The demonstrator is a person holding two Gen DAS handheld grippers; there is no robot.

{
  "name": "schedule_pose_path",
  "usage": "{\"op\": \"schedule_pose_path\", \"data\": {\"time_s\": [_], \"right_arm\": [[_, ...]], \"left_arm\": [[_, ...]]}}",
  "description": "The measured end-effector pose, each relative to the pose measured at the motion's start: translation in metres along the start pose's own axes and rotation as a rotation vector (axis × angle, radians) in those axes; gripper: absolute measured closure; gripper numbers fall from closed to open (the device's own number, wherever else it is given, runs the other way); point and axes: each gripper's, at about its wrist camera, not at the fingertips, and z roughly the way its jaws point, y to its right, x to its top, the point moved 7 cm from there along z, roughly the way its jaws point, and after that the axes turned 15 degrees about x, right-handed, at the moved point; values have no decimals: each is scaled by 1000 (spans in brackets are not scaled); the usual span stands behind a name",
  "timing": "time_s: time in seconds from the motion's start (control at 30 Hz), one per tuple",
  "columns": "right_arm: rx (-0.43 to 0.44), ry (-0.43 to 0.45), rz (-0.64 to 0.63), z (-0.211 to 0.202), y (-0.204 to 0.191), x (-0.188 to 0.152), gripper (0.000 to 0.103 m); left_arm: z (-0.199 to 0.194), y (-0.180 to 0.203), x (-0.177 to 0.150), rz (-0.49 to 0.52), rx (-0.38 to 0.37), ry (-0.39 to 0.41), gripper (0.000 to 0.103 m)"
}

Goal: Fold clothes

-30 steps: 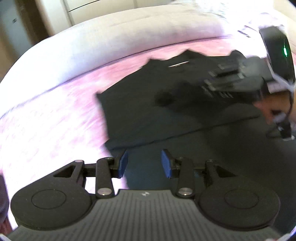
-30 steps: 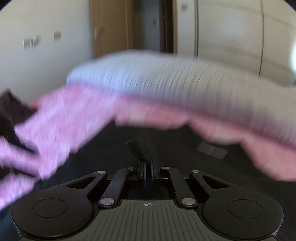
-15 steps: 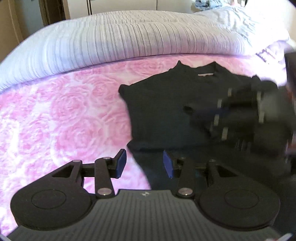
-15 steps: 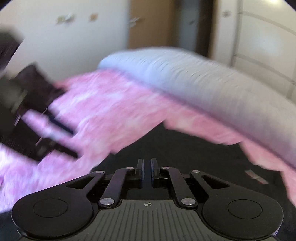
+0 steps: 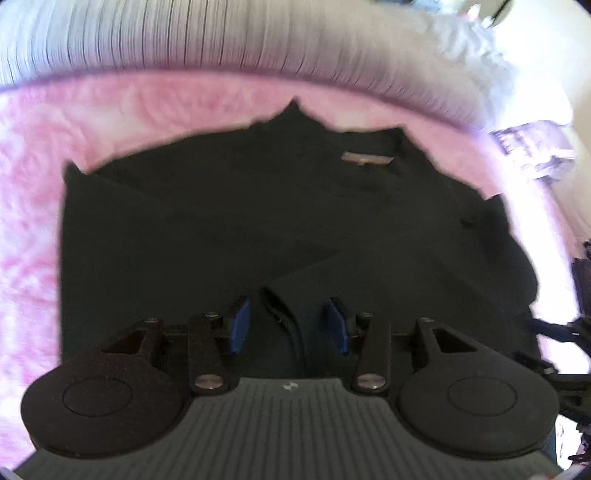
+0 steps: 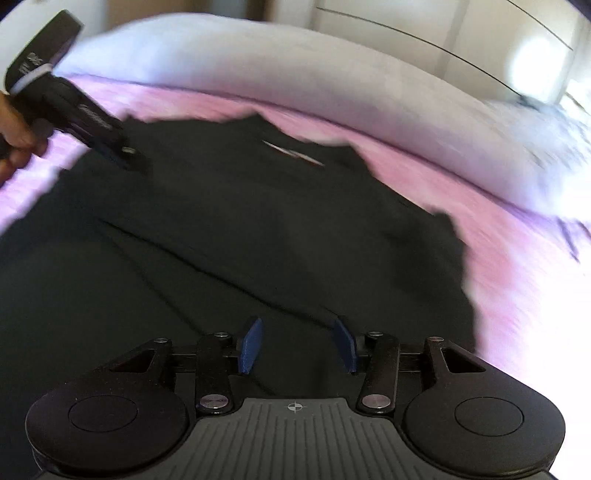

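A black shirt (image 5: 258, 221) lies spread on the pink floral sheet (image 5: 37, 221), neck label (image 5: 365, 158) at the far side. One sleeve is folded across the body, and its cuff (image 5: 280, 306) lies just beyond and between the blue pads of my left gripper (image 5: 288, 325), which do not press on it. My right gripper (image 6: 299, 345) hangs over the shirt (image 6: 258, 240) near its right edge; its jaws are opening and pinch no cloth. The right wrist view shows a hand (image 6: 14, 136) holding the left gripper (image 6: 131, 157) over the shirt's left side.
A pale ribbed duvet (image 5: 221, 37) is heaped along the far side of the bed. Patterned cloth (image 5: 535, 155) lies at the far right. White cupboard doors (image 6: 443, 22) stand behind the bed. Pink sheet (image 6: 517, 277) shows to the right of the shirt.
My right gripper was shut on a strip of black cloth, then let go and opened. My left gripper moved in low over the shirt, where the sleeve now lies folded across.
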Motion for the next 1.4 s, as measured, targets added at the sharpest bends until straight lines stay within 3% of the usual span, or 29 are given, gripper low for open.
{"op": "schedule_pose_path", "data": {"time_s": [0.07,0.17,0.23,0.33,0.5,0.57,0.73,0.83,0.97,1.13,1.27,1.4], "right_arm": [[-55,-20,38,-4,28,-13,54],[-126,-24,81,-8,61,-23,53],[-143,-3,107,-9,76,-22,51],[-134,17,102,2,86,-18,46],[-110,21,65,25,92,-16,45],[-118,38,83,26,98,-16,45],[-184,51,66,21,112,-18,45],[-230,47,165,8,130,-31,44],[-190,42,251,0,137,-45,43],[-163,35,308,-19,136,-47,43],[-114,110,320,-41,131,-30,43],[-30,159,340,-28,140,1,43]], "left_arm": [[-4,8,6,14,-13,3,99],[-43,9,23,-14,-56,86,99],[-61,-6,34,-52,-32,135,99],[-55,-34,36,-83,57,110,99],[-24,-42,24,2,149,4,94],[-20,-41,20,20,174,-11,89],[-32,-36,10,65,209,-23,89],[-35,-31,2,94,224,-49,89],[-38,-27,-10,125,238,-69,88],[-65,-16,-10,126,248,-19,82],[-69,12,-13,186,197,2,78],[-53,32,-18,259,159,-2,78]]}}
